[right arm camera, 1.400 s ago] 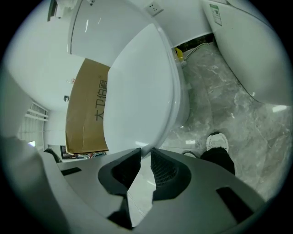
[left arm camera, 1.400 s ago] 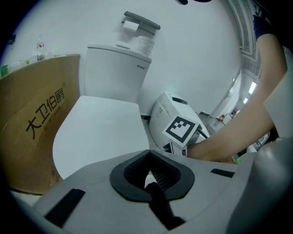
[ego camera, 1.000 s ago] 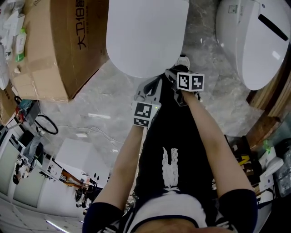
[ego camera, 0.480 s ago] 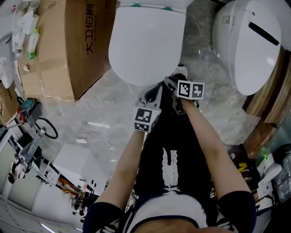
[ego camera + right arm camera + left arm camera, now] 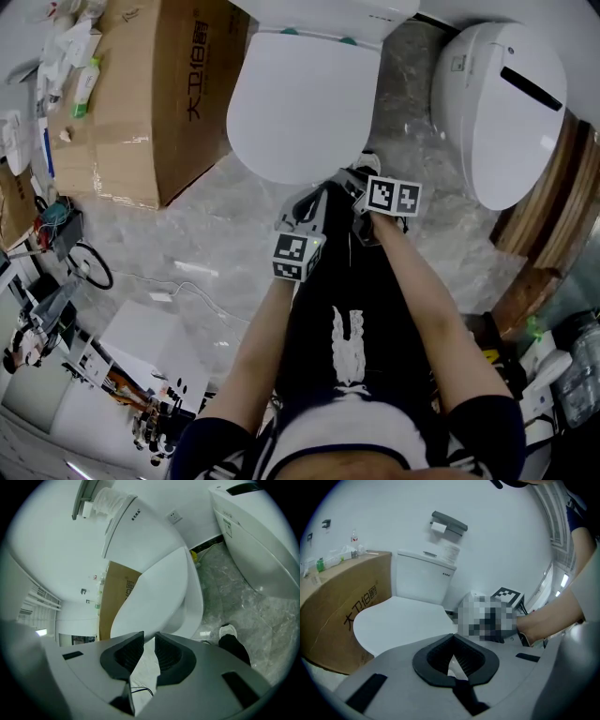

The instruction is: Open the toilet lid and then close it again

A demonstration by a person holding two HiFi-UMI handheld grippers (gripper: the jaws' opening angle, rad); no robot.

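Note:
The white toilet stands in the head view with its lid [image 5: 300, 103] down flat and its tank [image 5: 347, 14] behind. Both grippers hang just short of the lid's front edge, touching nothing. My left gripper [image 5: 302, 225] holds nothing, and its pads meet at the tips. My right gripper [image 5: 373, 192] is to its right, with a narrow gap between its pads. The left gripper view shows the lid [image 5: 398, 620] ahead of the left gripper [image 5: 452, 637]. From the right gripper [image 5: 150, 637], its own view has the lid [image 5: 154, 592] lying tilted.
A large cardboard box [image 5: 141, 103] stands against the toilet's left side, with bottles on top. A second white toilet [image 5: 497, 103] stands to the right. The floor is grey marble [image 5: 206, 216]. Cables and clutter [image 5: 66, 272] lie at the lower left. My shoe [image 5: 228, 631] is near the bowl.
The head view has tilted, so the whole lid and the tank now show. Both grippers keep about the same spot in front of the lid's front edge.

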